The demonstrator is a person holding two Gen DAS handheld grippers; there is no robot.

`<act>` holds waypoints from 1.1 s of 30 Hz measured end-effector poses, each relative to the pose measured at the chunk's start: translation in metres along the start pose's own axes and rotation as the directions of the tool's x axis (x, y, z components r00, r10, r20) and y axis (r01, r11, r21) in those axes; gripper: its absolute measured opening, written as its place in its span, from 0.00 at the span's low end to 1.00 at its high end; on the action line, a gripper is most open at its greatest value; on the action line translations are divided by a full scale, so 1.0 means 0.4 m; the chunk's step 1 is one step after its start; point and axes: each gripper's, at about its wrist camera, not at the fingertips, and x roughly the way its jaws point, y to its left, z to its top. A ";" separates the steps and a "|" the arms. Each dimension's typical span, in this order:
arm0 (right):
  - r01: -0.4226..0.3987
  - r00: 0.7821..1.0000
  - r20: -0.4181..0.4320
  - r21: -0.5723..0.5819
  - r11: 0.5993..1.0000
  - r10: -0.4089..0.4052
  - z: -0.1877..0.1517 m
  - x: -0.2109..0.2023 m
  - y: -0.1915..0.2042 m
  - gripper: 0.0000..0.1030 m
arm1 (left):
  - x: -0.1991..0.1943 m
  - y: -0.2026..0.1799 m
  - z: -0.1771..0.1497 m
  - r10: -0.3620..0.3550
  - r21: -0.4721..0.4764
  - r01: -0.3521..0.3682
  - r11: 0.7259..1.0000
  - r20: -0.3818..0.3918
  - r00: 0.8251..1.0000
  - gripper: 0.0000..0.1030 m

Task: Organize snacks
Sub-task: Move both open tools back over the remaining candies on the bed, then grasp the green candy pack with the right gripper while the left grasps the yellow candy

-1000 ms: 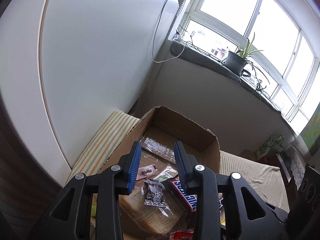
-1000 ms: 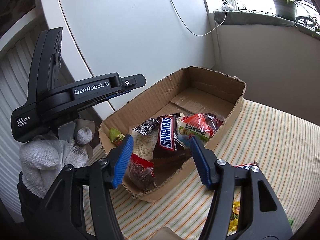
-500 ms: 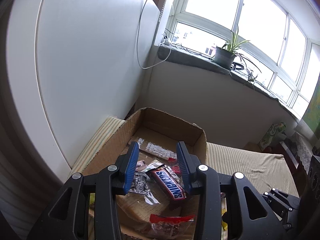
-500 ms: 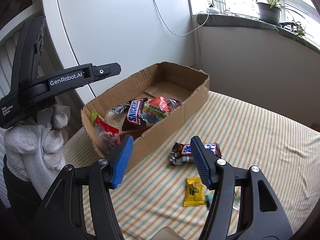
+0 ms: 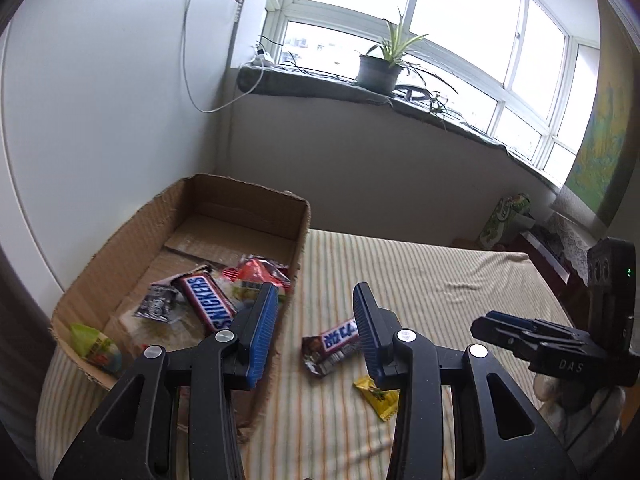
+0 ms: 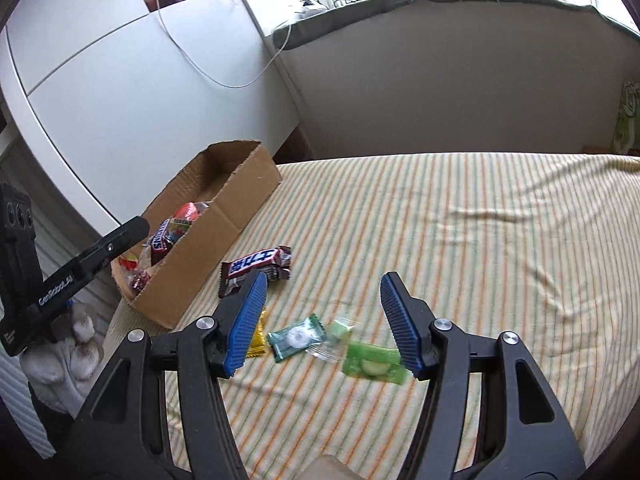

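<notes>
A cardboard box [image 5: 132,236] [image 6: 224,236] holds several snacks, among them a Snickers bar [image 5: 206,302]. A second Snickers bar [image 5: 334,340] [image 6: 256,264] lies on the striped cloth beside the box. My left gripper [image 5: 316,334] is open and empty, hovering above the box's right wall and that bar. My right gripper [image 6: 322,322] is open and empty above loose sweets: a yellow packet [image 6: 256,340] [image 5: 378,396], a dark green candy [image 6: 296,336], a clear-wrapped candy [image 6: 336,338] and a light green packet [image 6: 374,362].
The striped cloth [image 6: 460,248] covers the table to the right and back. A white cabinet [image 5: 100,120] stands behind the box. A windowsill with a potted plant [image 5: 378,68] runs along the far wall.
Both grippers have pulled back and swung right, away from the box. The cloth and its loose snacks have come into view. Both stay open and empty.
</notes>
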 end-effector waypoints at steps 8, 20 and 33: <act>0.057 0.996 -0.063 -0.069 0.996 -0.061 -0.074 0.009 -0.050 0.51 | 0.049 -0.064 -0.098 -0.112 -0.008 0.112 0.994 -0.128 0.985 0.36; 0.109 0.977 -0.140 -0.327 0.939 -0.162 -0.133 0.035 -0.036 0.45 | 0.153 -0.099 -0.175 -0.133 0.000 0.139 0.990 -0.292 0.947 0.34; 0.102 0.973 -0.146 -0.413 0.905 -0.177 -0.099 0.104 -0.014 0.38 | 0.195 -0.152 -0.155 -0.089 0.080 0.118 0.990 -0.305 0.948 0.34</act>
